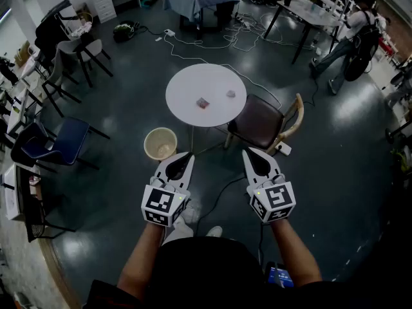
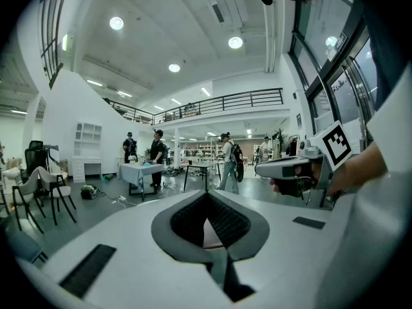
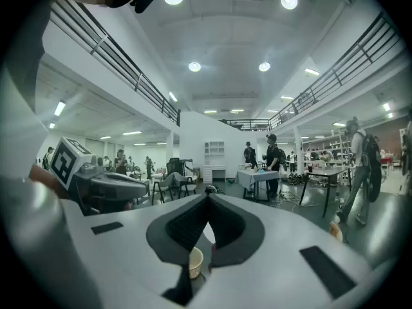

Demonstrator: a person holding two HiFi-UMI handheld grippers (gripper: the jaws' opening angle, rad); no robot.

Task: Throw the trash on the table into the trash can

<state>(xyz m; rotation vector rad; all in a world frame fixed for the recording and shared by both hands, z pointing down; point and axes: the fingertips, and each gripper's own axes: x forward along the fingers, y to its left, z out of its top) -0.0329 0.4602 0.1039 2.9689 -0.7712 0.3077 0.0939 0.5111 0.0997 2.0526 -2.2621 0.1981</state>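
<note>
Cream trash can (image 1: pixel 160 143) on dark floor left of centre, left gripper (image 1: pixel 187 155) lower centre, jaws closed, empty, white round table (image 1: pixel 193 79) centre, bearing reddish trash scrap (image 1: pixel 203 102) and pale trash scrap (image 1: pixel 230 94), right gripper (image 1: pixel 248 152) closed, empty, brown chair (image 1: pixel 261 120) at table's right.

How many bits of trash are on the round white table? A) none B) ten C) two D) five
C: only two small things lie on the round white table, a reddish piece and a pale piece.
</note>
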